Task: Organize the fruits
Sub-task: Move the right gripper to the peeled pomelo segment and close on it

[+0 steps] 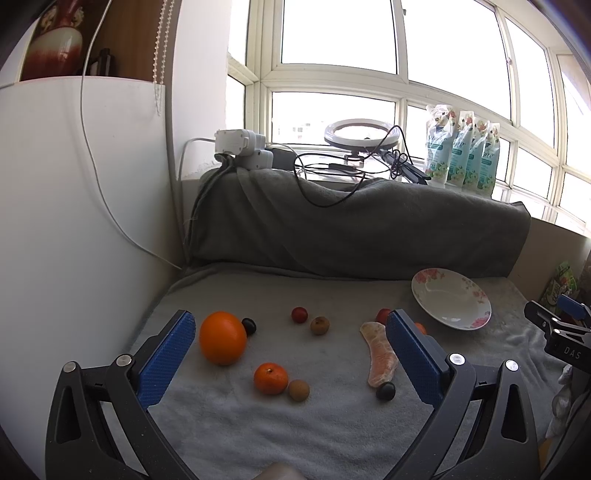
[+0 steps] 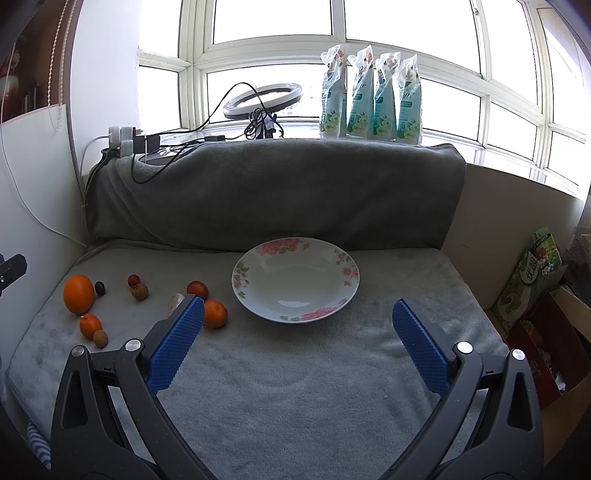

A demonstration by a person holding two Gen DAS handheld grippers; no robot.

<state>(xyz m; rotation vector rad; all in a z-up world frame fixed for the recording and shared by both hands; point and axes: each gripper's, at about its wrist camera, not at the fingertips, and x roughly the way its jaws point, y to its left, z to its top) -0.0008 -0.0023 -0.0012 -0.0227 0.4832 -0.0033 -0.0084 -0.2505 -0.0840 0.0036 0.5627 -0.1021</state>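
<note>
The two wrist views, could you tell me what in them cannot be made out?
- Left wrist: two fruits behind the right finger, kinds unclear.
- Right wrist: peeled segment mostly hidden by the left finger.
- Both: pouch lettering too small.
- Right wrist: box contents cut off at the edge.

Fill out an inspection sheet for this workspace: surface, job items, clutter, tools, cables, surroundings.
Surface: grey towel spread flat, with a darker grey bolster along the back.
Job's things: floral plate holds no fruit; large orange, small mandarin, peeled citrus segment and several small round fruits lie loose on the towel to the plate's left.
Clutter: four pouches on the windowsill; green carton at right.
Grippers: left tool open, holding nothing; right tool open, holding nothing.
Cables: black cable drapes over the bolster; white chargers plugged in.
Surroundings: bright window, ring light.
</note>
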